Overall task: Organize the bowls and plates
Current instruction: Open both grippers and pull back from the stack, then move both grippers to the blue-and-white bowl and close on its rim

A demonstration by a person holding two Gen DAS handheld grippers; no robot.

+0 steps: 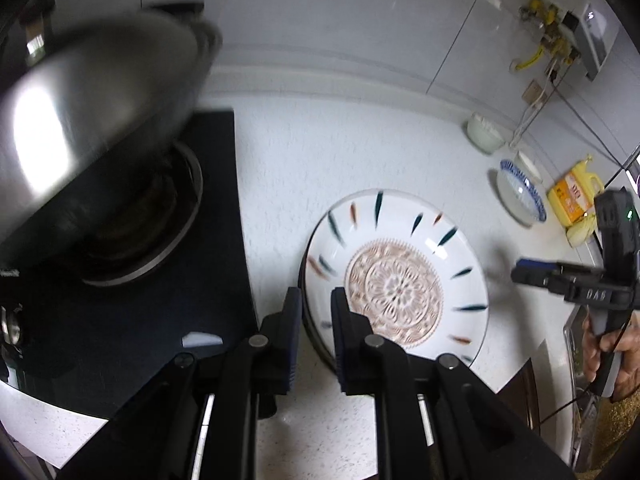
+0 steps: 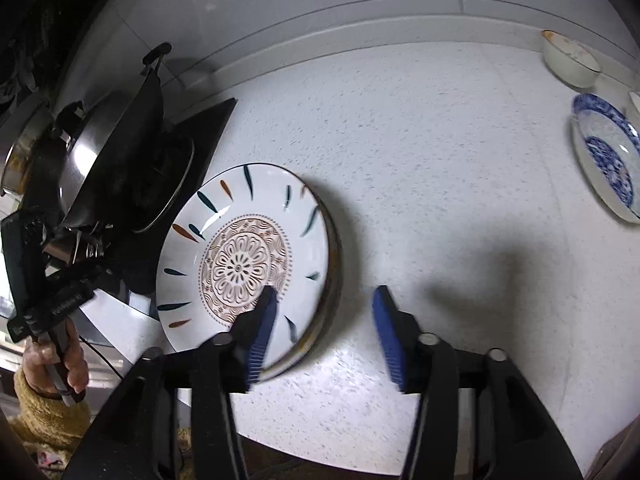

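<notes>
plate: big patterned plate point(image 1: 396, 280) on counter point(image 1: 312, 152), centre-low in left view, just right of stove point(image 1: 120, 248); dark rim shows under its edge, looks like a second plate beneath, cannot confirm
plate pose: lies flat, face up, round so no long axis; medallion centred, rim dashes radiate all round
blue plate: point(image 2: 608, 160) at 3 o'clock in right view, well apart from big plate, flat, face up
bowl: white bowl point(image 2: 570, 58) at 1-2 o'clock near the wall, upright, apart from blue plate
left gripper: point(image 1: 316, 304) narrow gap, jaws straddle the big plate's near-left rim at 7-8 o'clock of plate; contact unclear, blur, so grip cannot be told
right gripper: point(image 2: 324, 300) wide apart, holds nothing; left finger over plate's near-right part, right finger over bare counter
wok: point(image 1: 100, 112) on stove, 10 o'clock in left view, not part of task
bottle: yellow bottle point(image 1: 576, 196) at 3 o'clock by far edge
progress: early to mid, my guess; dishes scattered in three spots, only the big plate possibly stacked
left to do: gather blue plate and bowl with the big plate, judged from the spread
</notes>
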